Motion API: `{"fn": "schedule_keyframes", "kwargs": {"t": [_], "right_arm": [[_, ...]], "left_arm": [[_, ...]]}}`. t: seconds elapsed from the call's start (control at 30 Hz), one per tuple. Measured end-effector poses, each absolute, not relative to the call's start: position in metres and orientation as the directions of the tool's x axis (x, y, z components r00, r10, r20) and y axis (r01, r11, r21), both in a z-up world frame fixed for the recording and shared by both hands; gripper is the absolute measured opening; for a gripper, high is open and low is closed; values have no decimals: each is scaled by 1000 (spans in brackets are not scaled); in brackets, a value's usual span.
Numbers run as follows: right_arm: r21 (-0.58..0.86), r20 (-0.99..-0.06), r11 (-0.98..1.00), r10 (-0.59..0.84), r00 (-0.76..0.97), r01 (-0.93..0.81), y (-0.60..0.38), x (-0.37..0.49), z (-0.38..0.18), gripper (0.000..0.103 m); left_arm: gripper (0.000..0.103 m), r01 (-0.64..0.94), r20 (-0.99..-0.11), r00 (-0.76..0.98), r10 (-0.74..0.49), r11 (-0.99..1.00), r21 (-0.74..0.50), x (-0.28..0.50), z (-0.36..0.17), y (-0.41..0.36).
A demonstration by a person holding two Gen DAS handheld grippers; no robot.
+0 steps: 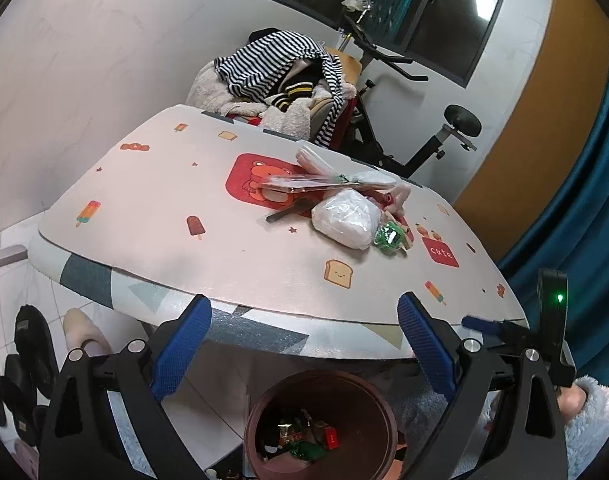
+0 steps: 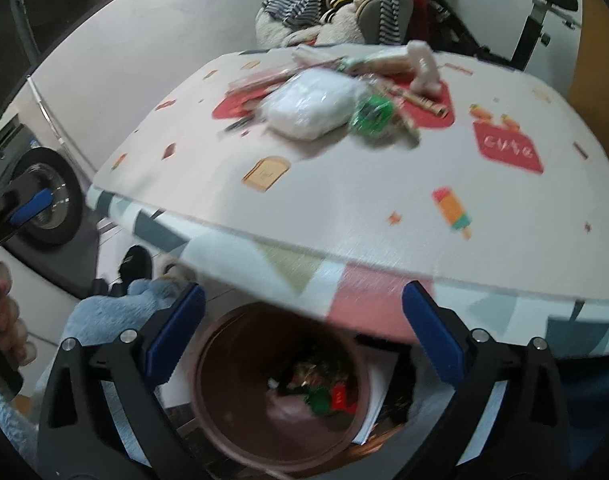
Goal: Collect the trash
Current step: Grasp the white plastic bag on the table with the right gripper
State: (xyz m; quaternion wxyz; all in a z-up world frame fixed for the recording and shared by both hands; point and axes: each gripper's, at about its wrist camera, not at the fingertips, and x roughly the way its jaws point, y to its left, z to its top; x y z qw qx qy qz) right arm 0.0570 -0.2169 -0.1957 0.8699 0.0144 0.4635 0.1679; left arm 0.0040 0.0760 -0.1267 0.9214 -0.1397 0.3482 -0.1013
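Note:
A brown round trash bin [image 1: 320, 424] stands on the floor below the table's front edge, with several wrappers in it; it also shows in the right wrist view [image 2: 280, 392]. On the table lie a white plastic bag [image 1: 346, 218], a green crumpled wrapper [image 1: 390, 236], a clear flat packet [image 1: 304, 184] and pink items; the white bag [image 2: 310, 106] and green wrapper [image 2: 372, 116] show in the right view too. My left gripper [image 1: 304, 344] is open and empty above the bin. My right gripper [image 2: 304, 336] is open and empty above the bin.
The table [image 1: 164, 216] has a cartoon-print cover. Behind it stand a chair piled with striped clothes [image 1: 280, 76] and an exercise bike [image 1: 424, 128]. Shoes [image 1: 28, 344] lie on the floor at left. A blue curtain [image 1: 576, 184] hangs at right.

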Motion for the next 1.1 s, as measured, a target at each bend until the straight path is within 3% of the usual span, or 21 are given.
{"fn": "schedule_keyframes", "kwargs": {"t": [0.23, 0.4, 0.6, 0.73, 0.77, 0.8, 0.9, 1.1], "right_arm": [[240, -733, 933, 356, 580, -269, -210, 106, -184, 97], [287, -703, 923, 385, 598, -257, -184, 160, -184, 97], [88, -751, 969, 216, 624, -230, -141, 229, -202, 97], [54, -800, 970, 183, 572, -236, -133, 251, -225, 97], [47, -799, 969, 183, 573, -244, -133, 251, -226, 90], [43, -798, 965, 188, 573, -258, -133, 251, -226, 76], [70, -795, 954, 230, 562, -291, -141, 241, -222, 58], [186, -727, 928, 351, 590, -322, -167, 213, -203, 53]], "left_arm": [[92, 58, -616, 745, -255, 946, -320, 22, -130, 85], [92, 5, -617, 744, -257, 925, -379, 39, -137, 101], [92, -52, -631, 737, -245, 909, -414, 55, -146, 118], [92, -75, -642, 726, -247, 899, -431, 68, -156, 126], [91, -76, -643, 722, -254, 896, -438, 72, -159, 126], [90, -71, -642, 719, -267, 890, -451, 76, -161, 126], [83, -61, -643, 705, -300, 877, -476, 85, -168, 124], [73, -60, -624, 682, -382, 821, -567, 115, -178, 116]]}}
